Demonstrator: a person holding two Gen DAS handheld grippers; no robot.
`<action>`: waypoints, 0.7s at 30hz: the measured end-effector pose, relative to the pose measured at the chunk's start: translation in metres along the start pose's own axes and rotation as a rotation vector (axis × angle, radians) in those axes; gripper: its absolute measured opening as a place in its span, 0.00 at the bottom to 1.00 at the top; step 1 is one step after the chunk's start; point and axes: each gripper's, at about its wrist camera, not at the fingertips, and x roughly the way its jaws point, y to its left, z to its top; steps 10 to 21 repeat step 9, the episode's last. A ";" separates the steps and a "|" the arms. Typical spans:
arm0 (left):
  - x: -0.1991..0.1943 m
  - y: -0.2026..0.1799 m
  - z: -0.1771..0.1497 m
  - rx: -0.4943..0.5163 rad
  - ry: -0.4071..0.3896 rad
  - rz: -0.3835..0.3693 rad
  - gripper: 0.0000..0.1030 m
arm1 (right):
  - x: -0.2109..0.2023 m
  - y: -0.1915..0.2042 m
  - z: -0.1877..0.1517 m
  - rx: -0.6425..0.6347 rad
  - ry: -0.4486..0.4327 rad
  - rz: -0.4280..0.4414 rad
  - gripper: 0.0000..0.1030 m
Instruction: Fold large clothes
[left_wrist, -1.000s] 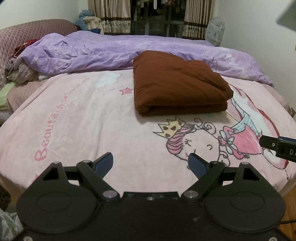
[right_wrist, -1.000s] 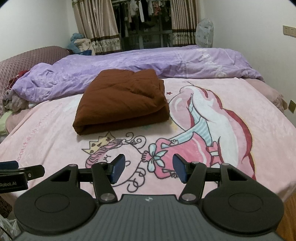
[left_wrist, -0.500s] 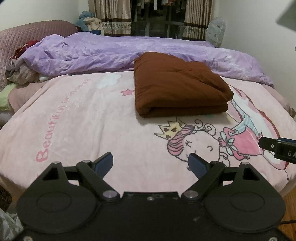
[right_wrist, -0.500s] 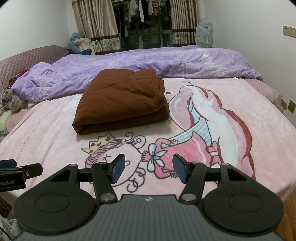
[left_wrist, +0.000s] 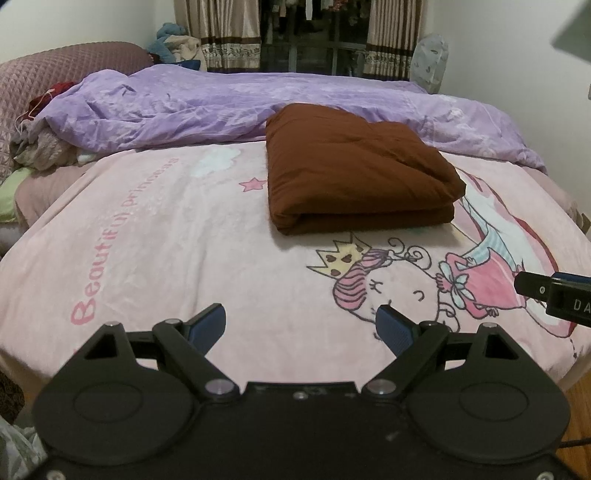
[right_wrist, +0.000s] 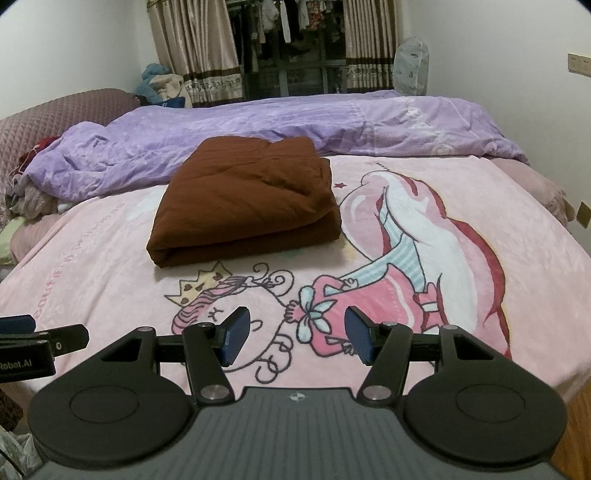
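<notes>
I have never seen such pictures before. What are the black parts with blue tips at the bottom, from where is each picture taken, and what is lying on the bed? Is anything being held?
No robot is here: a person holds one two-finger tool in each hand, each with a camera looking forward along its fingers. One picture comes from the left tool, the other from the right tool. The blue tips are their pads. On the pink cartoon-print blanket lies a brown garment, folded into a thick rectangle. Behind it is a crumpled purple duvet. Both tools are open and hold nothing; they hover near the bed's front edge, clear of the garment.
</notes>
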 end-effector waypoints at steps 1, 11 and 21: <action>0.000 0.000 0.000 -0.001 0.000 0.000 0.88 | 0.000 0.000 0.000 0.000 0.000 0.001 0.67; 0.000 -0.001 0.001 -0.001 0.000 -0.001 0.88 | 0.000 0.001 0.000 0.000 0.001 -0.001 0.67; 0.000 -0.001 0.001 -0.001 0.000 -0.001 0.88 | 0.000 0.001 0.000 0.000 0.001 -0.001 0.67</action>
